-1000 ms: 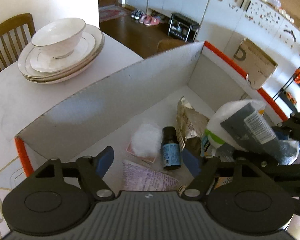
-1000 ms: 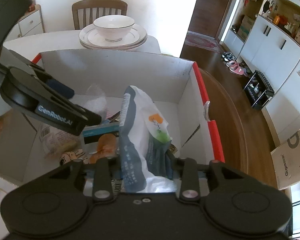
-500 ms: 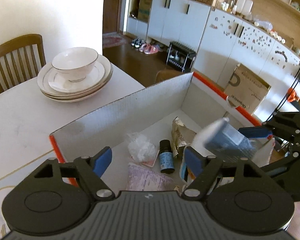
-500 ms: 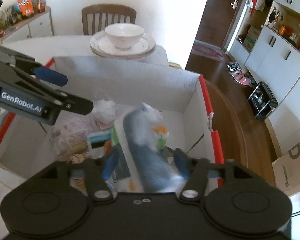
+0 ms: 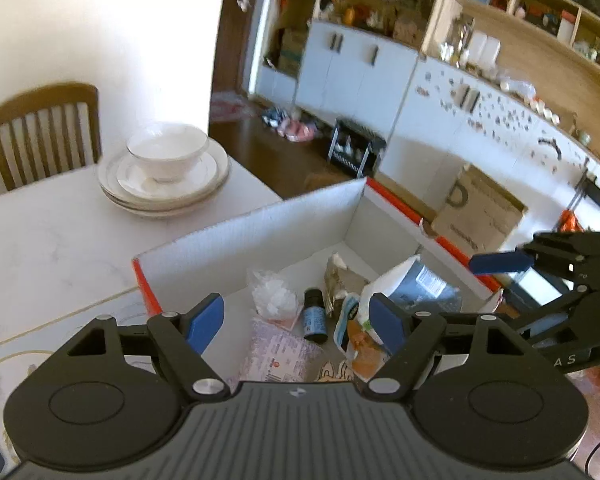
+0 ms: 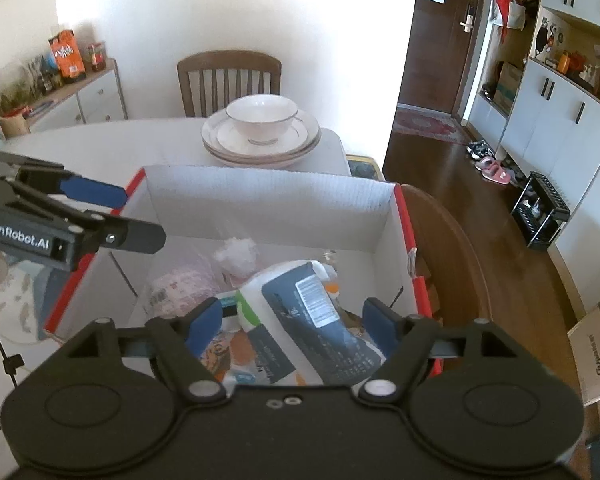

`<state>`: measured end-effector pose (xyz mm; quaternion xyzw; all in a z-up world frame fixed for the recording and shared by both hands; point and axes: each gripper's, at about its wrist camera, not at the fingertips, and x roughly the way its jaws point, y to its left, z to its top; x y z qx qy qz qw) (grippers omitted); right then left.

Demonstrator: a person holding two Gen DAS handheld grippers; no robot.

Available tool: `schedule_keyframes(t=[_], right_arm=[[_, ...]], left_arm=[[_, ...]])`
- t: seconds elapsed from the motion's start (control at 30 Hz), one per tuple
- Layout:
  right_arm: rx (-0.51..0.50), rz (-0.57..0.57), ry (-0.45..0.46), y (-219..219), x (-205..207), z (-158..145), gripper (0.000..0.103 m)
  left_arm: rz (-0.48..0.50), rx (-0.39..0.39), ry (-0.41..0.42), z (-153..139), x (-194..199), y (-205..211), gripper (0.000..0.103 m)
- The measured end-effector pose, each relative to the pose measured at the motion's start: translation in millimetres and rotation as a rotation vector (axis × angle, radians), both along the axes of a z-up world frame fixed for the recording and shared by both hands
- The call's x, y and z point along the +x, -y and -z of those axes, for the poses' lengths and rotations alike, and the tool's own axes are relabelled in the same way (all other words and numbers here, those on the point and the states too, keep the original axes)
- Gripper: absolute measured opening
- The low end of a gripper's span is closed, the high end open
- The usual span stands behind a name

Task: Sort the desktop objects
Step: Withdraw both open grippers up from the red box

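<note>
Beyond my sorting: dishes, chair, cabinets

I see a white china bowl [image 6: 262, 119] on stacked white plates [image 6: 260, 148] near the pale table's [image 5: 48, 236] far edge, a slatted wooden chair [image 6: 229, 80] behind it, and white cabinets [image 5: 352, 68] past the dark wood floor [image 6: 440, 148].

box [image 6: 268, 200] open above, its floor crowded; stacked plates [image 6: 260, 148] just behind.
</note>
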<state>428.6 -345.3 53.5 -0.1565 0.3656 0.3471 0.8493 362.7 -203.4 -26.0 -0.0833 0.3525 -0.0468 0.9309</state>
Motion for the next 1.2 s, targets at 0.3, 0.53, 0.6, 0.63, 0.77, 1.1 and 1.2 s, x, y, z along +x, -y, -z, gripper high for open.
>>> schedule_keyframes(t=[0.3, 0.53, 0.6, 0.63, 0.77, 1.1, 1.2], right_arm=[[0.063, -0.008, -0.008, 9, -17, -14, 0.08], [0.114, -0.023, -0.012, 16, -33, -22, 0.089], [0.136, -0.025, -0.005, 19, -38, -24, 0.093], [0.144, -0.025, 0.001, 22, -40, -25, 0.095], [0.173, -0.021, 0.029, 28, -50, -28, 0.102], [0.242, 0.014, 0.026, 40, -72, -27, 0.102], [0.254, 0.024, 0.017, 42, -76, -26, 0.102]], left_arm=[[-0.043, 0.01, 0.065, -18, -38, 0, 0.079], [-0.04, 0.021, 0.054, -13, -58, 4, 0.086], [-0.041, 0.033, 0.051, -11, -62, 5, 0.097], [-0.048, 0.038, 0.05, -10, -64, 6, 0.102], [-0.063, 0.045, 0.043, -6, -73, 6, 0.103], [-0.112, 0.094, 0.064, -9, -100, 16, 0.103], [-0.116, 0.111, 0.067, -11, -107, 19, 0.103]])
